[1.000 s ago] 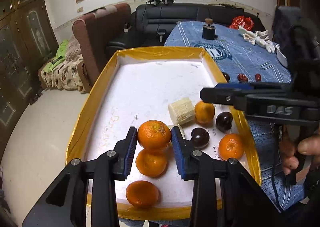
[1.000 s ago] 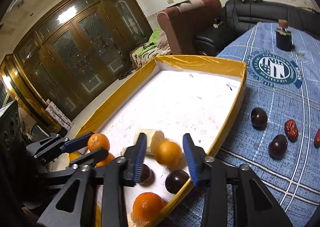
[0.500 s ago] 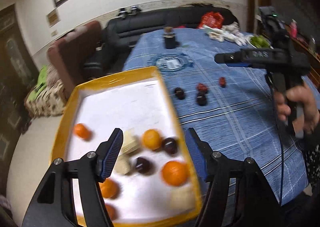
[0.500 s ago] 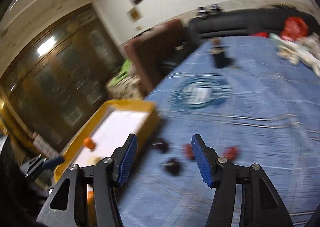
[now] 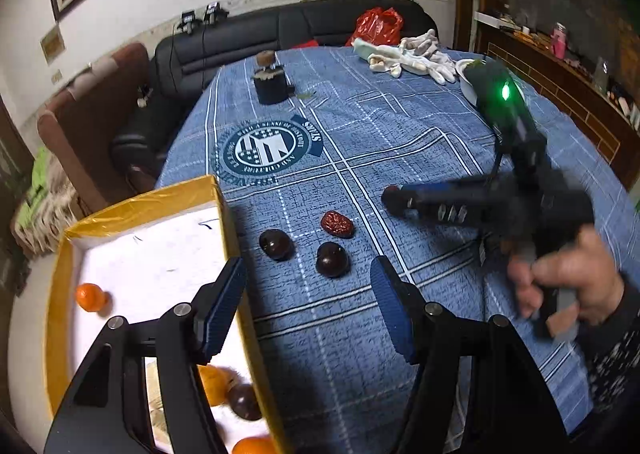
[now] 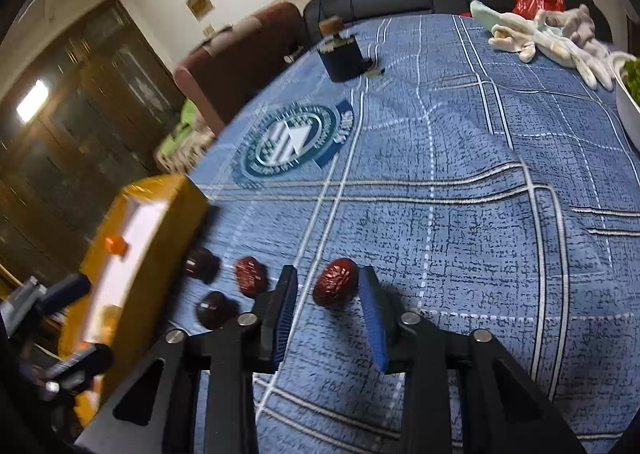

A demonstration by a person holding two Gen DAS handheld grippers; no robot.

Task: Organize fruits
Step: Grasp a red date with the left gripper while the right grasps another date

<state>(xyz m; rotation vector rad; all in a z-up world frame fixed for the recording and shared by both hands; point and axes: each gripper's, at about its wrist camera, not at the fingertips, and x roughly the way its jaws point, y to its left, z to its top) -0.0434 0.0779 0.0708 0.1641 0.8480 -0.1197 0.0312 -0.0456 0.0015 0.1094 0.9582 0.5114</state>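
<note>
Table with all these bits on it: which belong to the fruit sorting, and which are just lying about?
Fruit sorting: yellow tray, oranges, dark plums, red dates.
Lying about: white gloves, red bag, dark jar.

A: What is lying on the tablecloth?

B: The tray is sitting at its left edge. Just right of the tray wall, two round fruits are lying side by side, with a wrinkled date just behind them.

A: And in the tray?

B: One orange is lying alone toward the far left. More fruit is lying at the near end, behind the left gripper.

A: The right gripper?

B: It is closing around a second date, right of the others.

A: Further back?

B: A jar is standing behind the printed emblem; gloves are lying far right.
</note>
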